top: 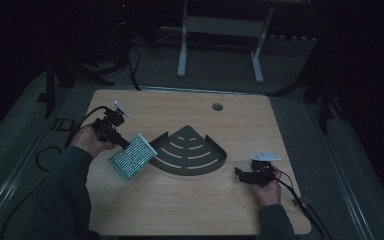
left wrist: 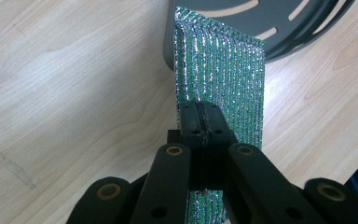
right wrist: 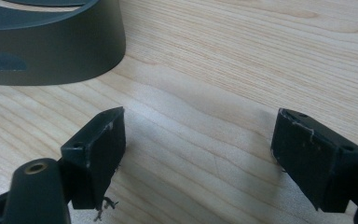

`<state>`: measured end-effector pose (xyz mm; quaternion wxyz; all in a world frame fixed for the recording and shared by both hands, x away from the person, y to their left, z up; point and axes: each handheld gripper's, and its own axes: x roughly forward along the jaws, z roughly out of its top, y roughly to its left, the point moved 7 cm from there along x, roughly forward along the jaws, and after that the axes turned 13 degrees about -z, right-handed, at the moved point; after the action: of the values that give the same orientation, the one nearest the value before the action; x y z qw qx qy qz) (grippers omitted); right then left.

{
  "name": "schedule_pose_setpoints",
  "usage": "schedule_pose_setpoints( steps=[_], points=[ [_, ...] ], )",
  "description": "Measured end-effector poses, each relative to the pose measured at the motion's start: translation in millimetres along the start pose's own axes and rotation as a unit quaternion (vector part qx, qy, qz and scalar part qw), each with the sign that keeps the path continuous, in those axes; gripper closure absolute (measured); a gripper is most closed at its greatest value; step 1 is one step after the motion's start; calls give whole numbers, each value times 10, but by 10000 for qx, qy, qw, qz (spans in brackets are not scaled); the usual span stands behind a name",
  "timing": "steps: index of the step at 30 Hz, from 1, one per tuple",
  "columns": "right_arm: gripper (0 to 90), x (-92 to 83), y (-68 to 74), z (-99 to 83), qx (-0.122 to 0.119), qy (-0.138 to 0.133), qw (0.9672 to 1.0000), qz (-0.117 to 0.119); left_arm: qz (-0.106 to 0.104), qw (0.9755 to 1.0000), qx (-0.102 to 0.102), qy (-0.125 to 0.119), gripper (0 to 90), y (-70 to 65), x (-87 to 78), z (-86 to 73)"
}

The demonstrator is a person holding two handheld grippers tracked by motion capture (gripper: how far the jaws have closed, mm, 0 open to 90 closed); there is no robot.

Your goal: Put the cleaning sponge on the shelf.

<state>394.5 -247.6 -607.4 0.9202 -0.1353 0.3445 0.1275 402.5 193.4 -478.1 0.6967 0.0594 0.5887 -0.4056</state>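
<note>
Glittering green-silver mesh scouring cloth (top: 132, 156) pinched at near edge by left hand-held gripper (left wrist: 207, 122), jaws clamped tight on it — lifted off light wooden bench (top: 190, 205), far corner just beside dark grey slotted metal corner shelf (top: 190, 151). Grasp judged done; placing on shelf judged left. Right hand-held gripper (right wrist: 198, 158) spread wide, nothing held, resting on bench near shelf.

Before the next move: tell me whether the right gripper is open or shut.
Open. The right gripper has its fingers spread wide apart, with bare table between them and nothing held.

sponge pad (top: 132, 157) left of, touching corner shelf (top: 190, 152) | shelf on table (top: 190, 210)
</note>
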Motion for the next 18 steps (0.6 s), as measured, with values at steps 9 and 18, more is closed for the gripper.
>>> schedule_pose_setpoints(
  steps=[9,18],
  points=[
    [174,1,0,1,1,-2,10000,0,109,9999,90,19,900,-36,49,178],
    [174,2,0,1,1,1,10000,0,224,9996,146,27,900,-67,83,359]
  ],
)
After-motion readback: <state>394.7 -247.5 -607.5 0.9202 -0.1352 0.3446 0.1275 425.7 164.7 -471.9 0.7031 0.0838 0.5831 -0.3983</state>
